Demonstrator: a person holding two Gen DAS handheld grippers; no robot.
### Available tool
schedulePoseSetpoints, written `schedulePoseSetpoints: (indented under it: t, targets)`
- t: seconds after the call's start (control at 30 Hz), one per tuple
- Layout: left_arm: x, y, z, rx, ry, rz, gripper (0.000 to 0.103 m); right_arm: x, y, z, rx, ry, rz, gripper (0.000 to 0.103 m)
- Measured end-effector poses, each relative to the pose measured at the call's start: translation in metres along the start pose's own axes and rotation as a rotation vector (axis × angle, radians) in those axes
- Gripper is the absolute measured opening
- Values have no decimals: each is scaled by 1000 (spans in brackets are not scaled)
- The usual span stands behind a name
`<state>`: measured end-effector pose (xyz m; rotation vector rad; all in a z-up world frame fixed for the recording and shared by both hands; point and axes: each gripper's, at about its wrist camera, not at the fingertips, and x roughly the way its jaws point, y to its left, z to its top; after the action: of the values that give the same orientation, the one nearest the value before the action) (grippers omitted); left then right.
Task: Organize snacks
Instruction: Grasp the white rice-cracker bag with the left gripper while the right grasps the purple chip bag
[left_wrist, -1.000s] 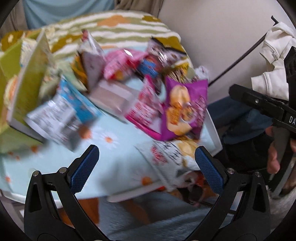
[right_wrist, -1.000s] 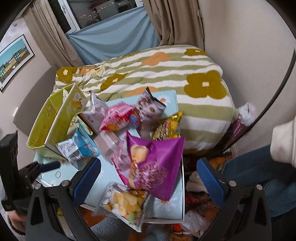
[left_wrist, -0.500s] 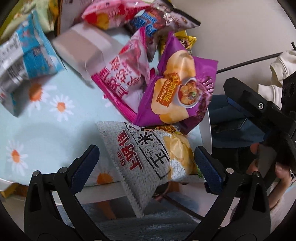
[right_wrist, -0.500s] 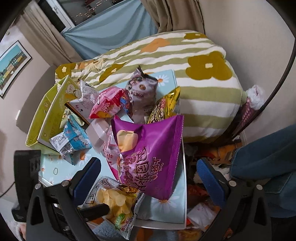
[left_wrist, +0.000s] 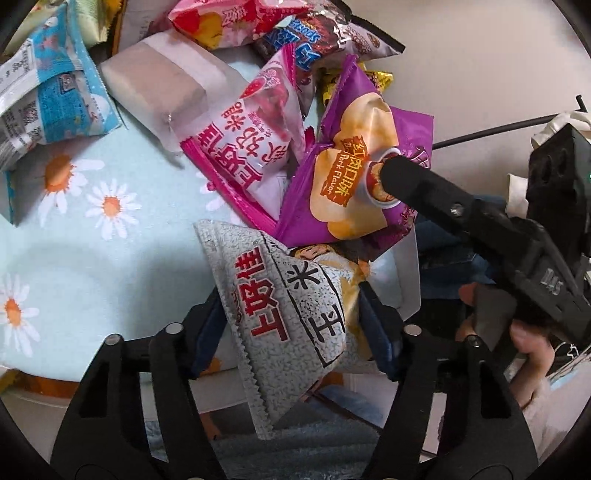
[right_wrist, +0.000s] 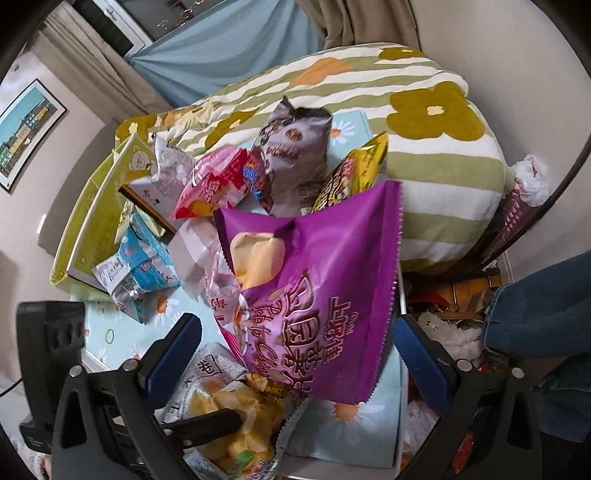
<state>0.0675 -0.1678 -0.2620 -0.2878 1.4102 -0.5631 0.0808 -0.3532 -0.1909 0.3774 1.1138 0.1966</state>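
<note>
A: Nearest first. How far along does the sorting look?

B: Barely begun, I'd judge. The left gripper (left_wrist: 291, 325) has its jaws closing around the grey-white chip bag (left_wrist: 288, 295), which hangs over the near edge of the table (left_wrist: 110, 258). The blue pads sit against both flanks of the bag, so I read it as caught.

A: And the other one?

B: The right gripper (right_wrist: 295, 354) stands apart, with the lower part of the purple chip bag (right_wrist: 317, 295) between its pads but neither pad pressing it (the gap on its right side is plain).

A: What's left to do?

B: Nearly all of it. Behind those two bags lie a pink-and-white packet (left_wrist: 251, 147), a pale wrapped block (left_wrist: 162, 85) and a blue-and-white packet (right_wrist: 140, 269), all heaped. Further back stand a brown bag (right_wrist: 295, 147) and a yellow bag (right_wrist: 354, 173). The yellow-green box (right_wrist: 92, 221) at the far left looks like the likely destination.

A: Room to move?

B: The bare daisy cloth on the left gives open table. The right rim is tight: the purple bag leans at it, with clutter on the floor (right_wrist: 454, 332) below. Beyond the table, the striped bedding (right_wrist: 424, 147) closes off the back.
</note>
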Motion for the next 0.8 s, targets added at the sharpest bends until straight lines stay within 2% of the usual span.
schedulePoseSetpoints:
  t: [0.13, 0.53, 0.67, 0.8]
  targets:
    - [-6, 0, -1, -4, -8, -10, 54, 7, 3, 2, -28, 1, -21, 103]
    - [-14, -2, -8, -2, -28, -24, 54, 22, 5, 2, -88, 3, -48, 102]
    - [-26, 8, -8, -1, -31, -36, 54, 21, 9, -2, -117, 3, -62, 73]
    - [-31, 10, -5, 2, -33, -40, 54, 15, 11, -5, -112, -4, -60, 65]
